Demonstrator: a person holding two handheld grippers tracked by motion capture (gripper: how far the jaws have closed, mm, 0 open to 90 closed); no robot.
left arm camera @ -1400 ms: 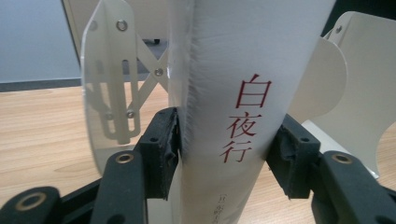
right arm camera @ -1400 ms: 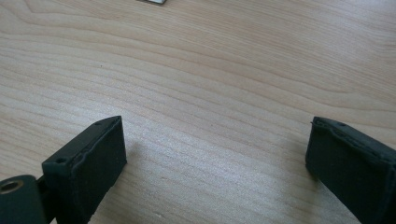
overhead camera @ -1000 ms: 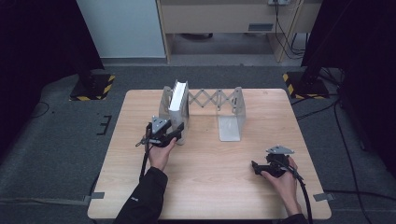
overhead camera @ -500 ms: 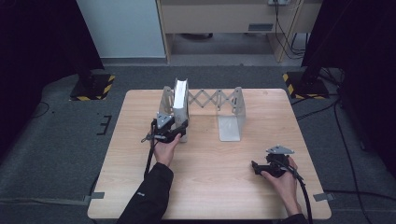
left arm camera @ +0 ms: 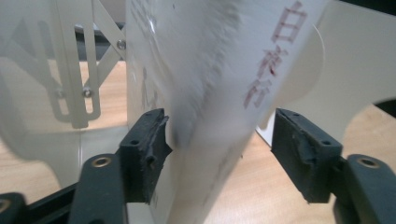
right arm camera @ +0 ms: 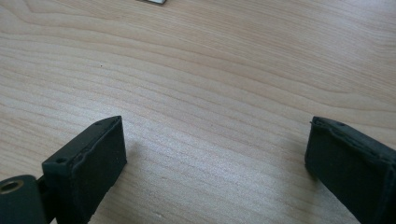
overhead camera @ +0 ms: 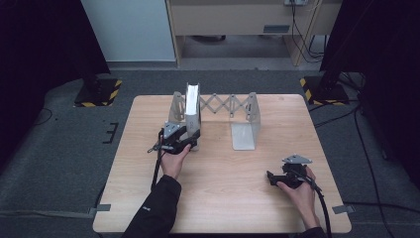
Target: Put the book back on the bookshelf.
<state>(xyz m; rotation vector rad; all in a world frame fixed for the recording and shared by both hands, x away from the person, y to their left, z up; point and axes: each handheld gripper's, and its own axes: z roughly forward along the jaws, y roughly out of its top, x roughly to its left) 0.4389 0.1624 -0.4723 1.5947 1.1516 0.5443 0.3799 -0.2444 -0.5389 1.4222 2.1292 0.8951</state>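
Work in hand: a white, thin upright book with red characters on its cover [left arm camera: 219, 88] is being stood in the white metal expandable book rack with scissor-lattice links [overhead camera: 230, 105], at the rack's left end.
Location of book: it is seen in the high view [overhead camera: 192, 101] standing on edge just beside the rack's left end plate, at the far side of the light wooden table [overhead camera: 233, 198].
Left gripper: the left gripper [left arm camera: 219, 149] is placed around the lower near edge of the book. Its jaws have just been opening. The book is still between them. One pad [left arm camera: 152, 140] is seen at, or barely off, the page edges; the other pad [left arm camera: 299, 149] stands clearly apart from the cover. No clamping is judged to remain.
Right gripper: the right gripper [right arm camera: 215, 158] is held low over bare table near the front right, jaws spread wide, nothing between them. It is also seen in the high view [overhead camera: 285, 176].
Risk, tipping: the book appears tilted in the left gripper view; once released it may lean or fall sideways toward the rack's open middle, where no support is near.
Risk, snagging: if the gripper is drawn back askew, the near pad may drag the pages and pull the book off its footing.
Risk, rack shift: a nudge against the end plate could slide the light rack.
Unclear: whether the book's foot rests on the rack's base plate cannot be told.
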